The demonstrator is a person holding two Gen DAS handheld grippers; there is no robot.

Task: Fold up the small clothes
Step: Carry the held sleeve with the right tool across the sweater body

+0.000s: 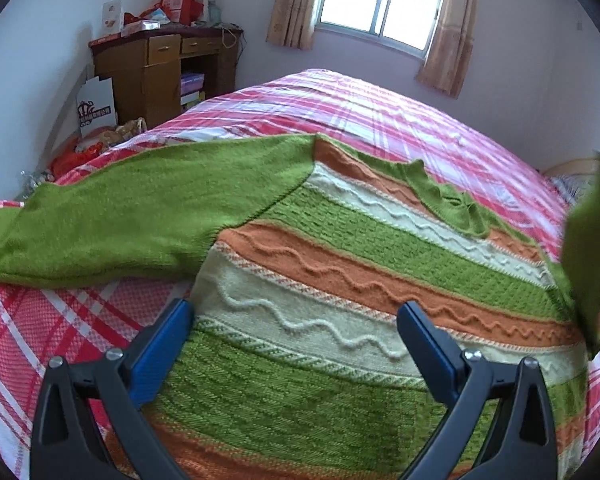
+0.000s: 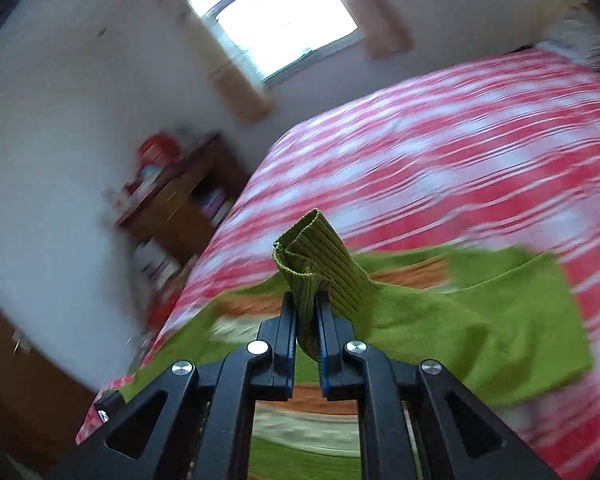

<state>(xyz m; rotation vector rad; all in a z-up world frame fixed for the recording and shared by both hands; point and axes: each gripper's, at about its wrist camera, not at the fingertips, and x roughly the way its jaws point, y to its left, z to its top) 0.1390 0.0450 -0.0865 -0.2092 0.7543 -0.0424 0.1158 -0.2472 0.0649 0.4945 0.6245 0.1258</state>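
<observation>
One striped sweater [image 1: 340, 272] lies flat on red checked bed [image 1: 40, 340]. Green sleeve [image 1: 100, 216] stretches out left. Left tool [image 1: 296, 312] hangs over sweater's lower part, jaws wide apart, nothing between them. Right tool [image 2: 306, 316] squeezed tight on ribbed green cuff [image 2: 320, 256], other sleeve [image 2: 480, 332] lifted off bed.

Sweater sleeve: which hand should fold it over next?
Probably the right: its hand-held gripper already pinches the green cuff, while the left hand-held gripper hangs open over the sweater.
</observation>
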